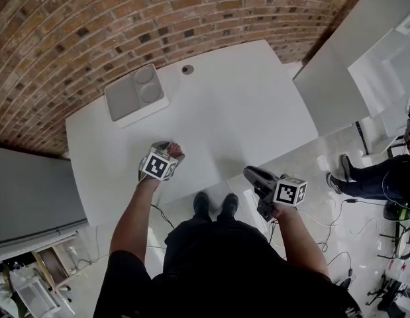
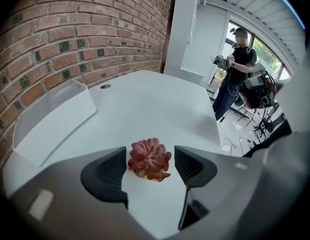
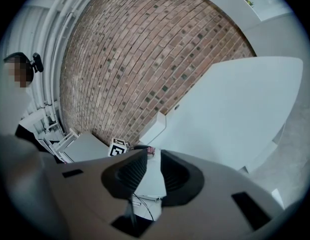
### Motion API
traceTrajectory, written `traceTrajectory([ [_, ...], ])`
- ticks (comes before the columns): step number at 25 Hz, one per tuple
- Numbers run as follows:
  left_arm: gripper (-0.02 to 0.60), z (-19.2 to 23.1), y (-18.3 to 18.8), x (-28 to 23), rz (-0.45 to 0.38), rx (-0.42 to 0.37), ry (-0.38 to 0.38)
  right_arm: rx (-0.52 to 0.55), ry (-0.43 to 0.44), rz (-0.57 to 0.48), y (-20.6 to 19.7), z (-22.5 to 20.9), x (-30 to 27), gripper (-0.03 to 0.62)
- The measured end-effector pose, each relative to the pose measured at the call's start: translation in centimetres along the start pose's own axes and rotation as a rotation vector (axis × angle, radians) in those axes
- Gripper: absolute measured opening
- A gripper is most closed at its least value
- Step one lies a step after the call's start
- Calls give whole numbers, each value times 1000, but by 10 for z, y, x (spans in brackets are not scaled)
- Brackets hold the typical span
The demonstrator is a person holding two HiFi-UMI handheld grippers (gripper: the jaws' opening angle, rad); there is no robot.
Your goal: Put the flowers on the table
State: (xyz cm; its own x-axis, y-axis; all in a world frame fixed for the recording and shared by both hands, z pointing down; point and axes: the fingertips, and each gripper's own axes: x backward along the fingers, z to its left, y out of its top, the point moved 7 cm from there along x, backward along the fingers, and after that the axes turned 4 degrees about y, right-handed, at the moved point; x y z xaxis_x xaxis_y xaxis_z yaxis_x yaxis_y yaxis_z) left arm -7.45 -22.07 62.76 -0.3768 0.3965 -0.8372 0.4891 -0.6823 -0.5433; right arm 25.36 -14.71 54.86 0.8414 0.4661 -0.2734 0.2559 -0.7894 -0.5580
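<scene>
A pink flower (image 1: pixel 174 148) lies on the white table (image 1: pixel 244 105) near its front left. My left gripper (image 1: pixel 170 153) is low over it, one fingertip on each side. In the left gripper view the flower (image 2: pixel 147 156) sits between the open jaws of the left gripper (image 2: pixel 150 171), with a thin gap on its right side. My right gripper (image 1: pixel 252 174) hangs off the table's front edge, above the floor. Its jaws (image 3: pixel 153 159) stand a little apart with nothing between them. The right gripper view also catches the flower (image 3: pixel 150 151) far off.
A pale compartment tray (image 1: pixel 135 93) sits at the table's back left by the brick wall. A cable hole (image 1: pixel 187 69) is near the back edge. White panels (image 1: pixel 337 78) stand to the right. Another person (image 2: pixel 237 64) stands beyond, with cables (image 1: pixel 337 224) on the floor.
</scene>
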Motion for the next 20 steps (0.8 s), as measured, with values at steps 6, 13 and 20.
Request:
traceTrajectory([
  [6,288,-3,3,13,-33,-13,9,10,6,-18,1,1,1,94],
  [13,287,2,29,69,-244,121,98,24,23,-48,8,2,12,91],
  [20,244,-17,71,139,-460,203,120,146,27,-85,41,15,40,79],
])
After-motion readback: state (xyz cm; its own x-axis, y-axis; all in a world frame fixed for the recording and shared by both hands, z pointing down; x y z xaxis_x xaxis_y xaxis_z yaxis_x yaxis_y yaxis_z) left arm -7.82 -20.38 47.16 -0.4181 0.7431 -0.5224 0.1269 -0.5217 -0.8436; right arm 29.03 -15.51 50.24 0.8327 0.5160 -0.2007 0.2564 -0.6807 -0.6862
